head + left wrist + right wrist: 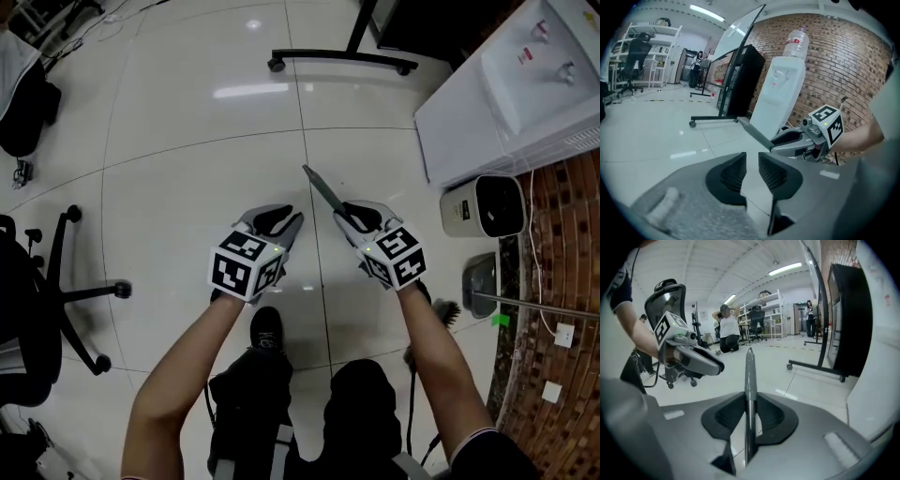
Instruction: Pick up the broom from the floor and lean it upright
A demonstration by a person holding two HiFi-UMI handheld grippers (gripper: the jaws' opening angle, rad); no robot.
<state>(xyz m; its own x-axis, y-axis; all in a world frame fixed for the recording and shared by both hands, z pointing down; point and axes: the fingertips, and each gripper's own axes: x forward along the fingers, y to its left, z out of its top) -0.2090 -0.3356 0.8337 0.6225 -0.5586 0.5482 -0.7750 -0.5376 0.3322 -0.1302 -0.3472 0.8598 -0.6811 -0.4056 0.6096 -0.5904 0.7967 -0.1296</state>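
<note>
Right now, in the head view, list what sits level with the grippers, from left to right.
office chair → left gripper → right gripper, shut on the broom handle → small white appliance → brick wall

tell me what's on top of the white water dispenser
A clear plastic bottle stands upright on the water dispenser, cap up. Whatever might lie behind the bottle is covered.

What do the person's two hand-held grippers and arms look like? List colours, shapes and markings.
The left hand-held gripper and right hand-held gripper are grey moulded shells, each ending in two jaws lined with black ribbed pads. Each carries a cube with black-and-white square markers. The arms are bare below short dark sleeves.
</note>
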